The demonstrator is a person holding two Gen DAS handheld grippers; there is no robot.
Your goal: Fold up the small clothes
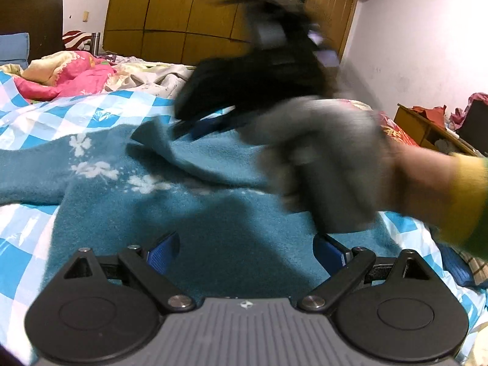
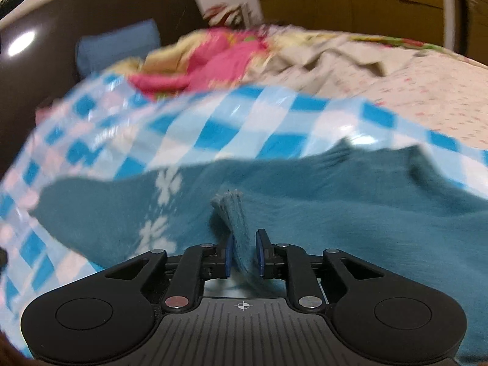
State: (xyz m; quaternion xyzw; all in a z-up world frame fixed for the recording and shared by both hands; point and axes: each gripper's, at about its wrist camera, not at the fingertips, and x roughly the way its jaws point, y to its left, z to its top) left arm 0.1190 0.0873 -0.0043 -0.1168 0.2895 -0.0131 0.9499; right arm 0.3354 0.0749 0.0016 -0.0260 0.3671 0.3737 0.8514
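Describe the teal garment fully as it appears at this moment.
The teal garment looks like fuzzy knit or fleece, with white flower-like motifs across it. It lies spread but rumpled on the blue-and-white checked sheet, one part reaching left. The right gripper is shut on a ribbed edge, pinched between its blue pads. The left gripper is open above it, not holding it.

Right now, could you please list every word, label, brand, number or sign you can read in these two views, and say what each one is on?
No readable words, brands or numbers in either view.
Left gripper body: only a small round crosshair mark, not text.
Right gripper body: the same crosshair mark.
Teal sweater: white flower pattern only, no visible label.
Checkered sheet: no print.
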